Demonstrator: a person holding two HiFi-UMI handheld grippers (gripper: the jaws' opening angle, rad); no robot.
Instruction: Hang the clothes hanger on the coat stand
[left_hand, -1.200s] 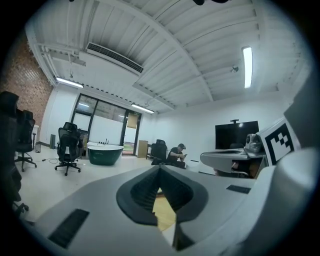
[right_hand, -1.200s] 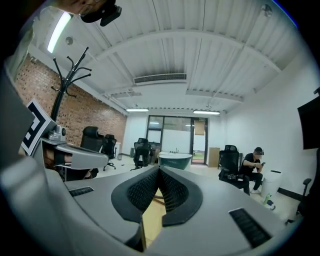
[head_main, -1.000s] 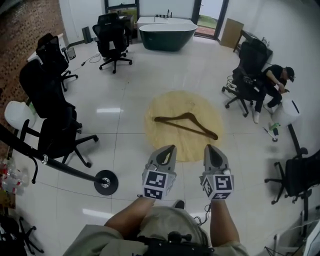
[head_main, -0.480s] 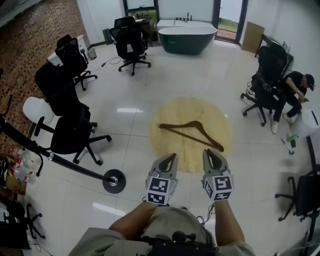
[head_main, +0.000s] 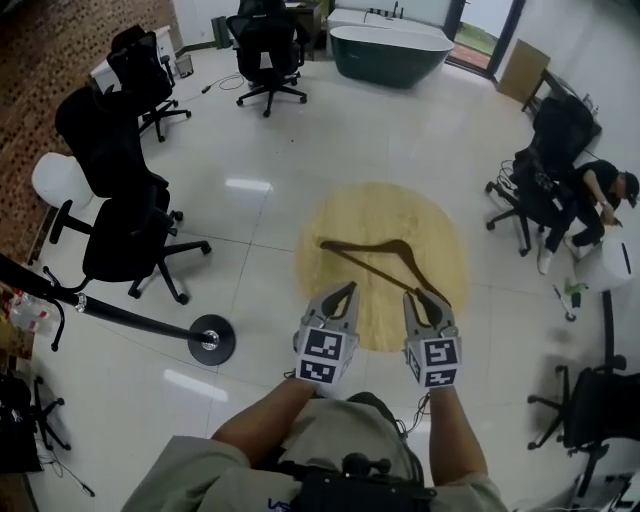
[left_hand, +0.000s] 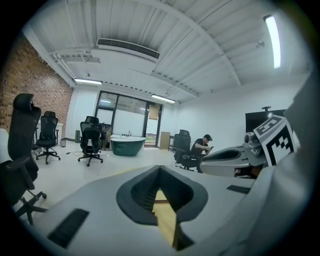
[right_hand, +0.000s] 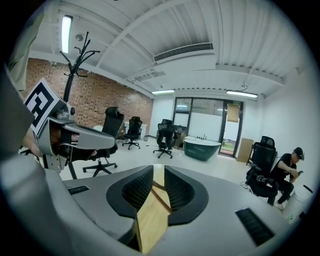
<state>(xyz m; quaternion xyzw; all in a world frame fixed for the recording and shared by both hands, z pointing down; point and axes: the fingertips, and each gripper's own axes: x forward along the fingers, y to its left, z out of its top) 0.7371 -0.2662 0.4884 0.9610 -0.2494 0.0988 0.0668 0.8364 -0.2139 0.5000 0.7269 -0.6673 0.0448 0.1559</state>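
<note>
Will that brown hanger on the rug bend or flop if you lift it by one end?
Probably not: the hanger looks like wood with thin straight arms, so likely stiff and light. Held by one end, that long shape might swing. Lying flat on the rug, it shouldn't roll.

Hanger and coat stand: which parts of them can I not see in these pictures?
- Hanger: head view, right end partly hidden behind the right gripper, whose empty jaws have just been opening.
- Coat stand: head view, top cut off by the left edge.
- Coat stand, right gripper view: pole partly hidden behind the left gripper.
- Hanger, both gripper views: only a sliver shows between the jaws.
</note>
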